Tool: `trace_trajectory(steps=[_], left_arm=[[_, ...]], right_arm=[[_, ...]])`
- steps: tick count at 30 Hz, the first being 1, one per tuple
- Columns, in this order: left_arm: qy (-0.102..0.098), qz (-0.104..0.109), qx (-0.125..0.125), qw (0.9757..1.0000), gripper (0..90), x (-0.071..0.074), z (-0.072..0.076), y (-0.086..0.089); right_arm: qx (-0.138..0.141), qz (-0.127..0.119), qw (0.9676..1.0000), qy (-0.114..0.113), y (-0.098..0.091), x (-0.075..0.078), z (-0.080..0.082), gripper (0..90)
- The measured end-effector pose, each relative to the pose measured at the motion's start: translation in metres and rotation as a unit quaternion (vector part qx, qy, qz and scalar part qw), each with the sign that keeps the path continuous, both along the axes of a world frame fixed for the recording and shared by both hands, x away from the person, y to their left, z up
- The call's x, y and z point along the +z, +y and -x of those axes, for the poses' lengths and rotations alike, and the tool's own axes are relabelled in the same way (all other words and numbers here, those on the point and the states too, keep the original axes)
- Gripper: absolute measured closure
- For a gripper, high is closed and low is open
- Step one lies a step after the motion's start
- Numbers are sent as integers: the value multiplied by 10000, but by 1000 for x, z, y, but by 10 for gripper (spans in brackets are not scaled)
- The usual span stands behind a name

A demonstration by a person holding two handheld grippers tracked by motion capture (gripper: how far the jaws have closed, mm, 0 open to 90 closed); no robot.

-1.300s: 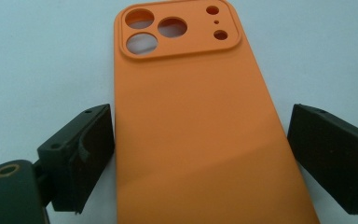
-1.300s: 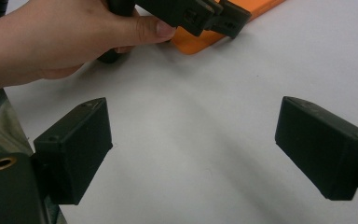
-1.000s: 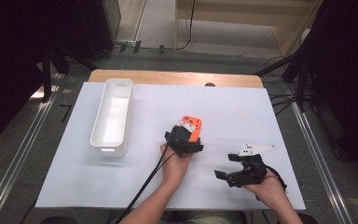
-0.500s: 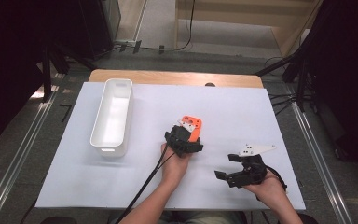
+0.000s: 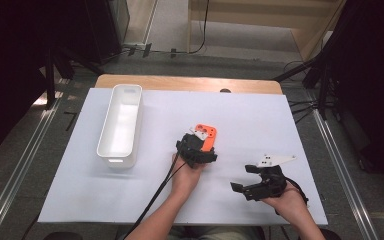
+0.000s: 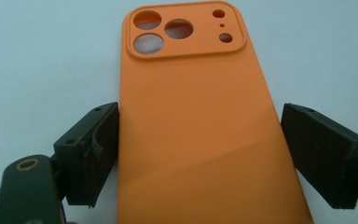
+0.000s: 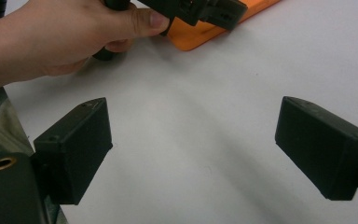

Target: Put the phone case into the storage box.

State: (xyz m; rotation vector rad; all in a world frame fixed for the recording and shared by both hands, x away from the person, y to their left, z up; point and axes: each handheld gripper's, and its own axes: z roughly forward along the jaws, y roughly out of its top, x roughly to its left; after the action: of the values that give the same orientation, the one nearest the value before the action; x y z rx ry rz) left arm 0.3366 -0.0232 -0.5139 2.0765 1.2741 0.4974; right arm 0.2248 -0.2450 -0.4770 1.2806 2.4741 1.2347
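Left gripper view: orange phone case [image 6: 200, 130] lies back-up on the white table cover [image 6: 51, 60], camera cutouts at the far end. It sits between the jaws of the left gripper [image 6: 200, 158]; the left-hand pad touches or nearly touches the case edge, the other pad stands a little off the opposite edge. So the jaws are parted around the case, not clamped on it.

High view: the case [image 5: 206, 136] is near the middle of the table, the left gripper [image 5: 196, 149] over its near end, left hand [image 5: 186, 172] behind it, black cable [image 5: 155, 197] trailing to the bottom edge. White rectangular bin [image 5: 121, 125] stands to the left of the case, well apart, long side running away from the person.

Right gripper [image 5: 254, 180] is held by the right hand [image 5: 289, 202] near the front right of the cover, apart from the case. Right gripper view: its jaws [image 7: 191, 154] are spread wide with bare cover between them, holding nothing; the left hand [image 7: 65, 37] and one end of the case [image 7: 205, 30] show beyond.
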Motion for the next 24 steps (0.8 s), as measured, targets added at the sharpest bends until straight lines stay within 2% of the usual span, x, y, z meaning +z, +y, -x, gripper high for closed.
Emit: trace_trajectory(steps=[4,13,18,19,24], left_arm=[[32,3,-26,10000,141,2,0,1],[134,261,-210,9993,142,16,-2,5],[147,549,-260,9980,142,25,-2,6],[175,534,-286,9980,142,27,-2,6],[246,830,-371,9956,141,35,-2,9]], right_arm=[[9,-1,10000,4,0,0,0,96],[0,2,10000,5,0,0,0,96],[2,-1,10000,-8,-1,0,0,96],[-9,-9,10000,-7,-1,0,0,96],[-24,-8,10000,-7,-1,0,0,96]])
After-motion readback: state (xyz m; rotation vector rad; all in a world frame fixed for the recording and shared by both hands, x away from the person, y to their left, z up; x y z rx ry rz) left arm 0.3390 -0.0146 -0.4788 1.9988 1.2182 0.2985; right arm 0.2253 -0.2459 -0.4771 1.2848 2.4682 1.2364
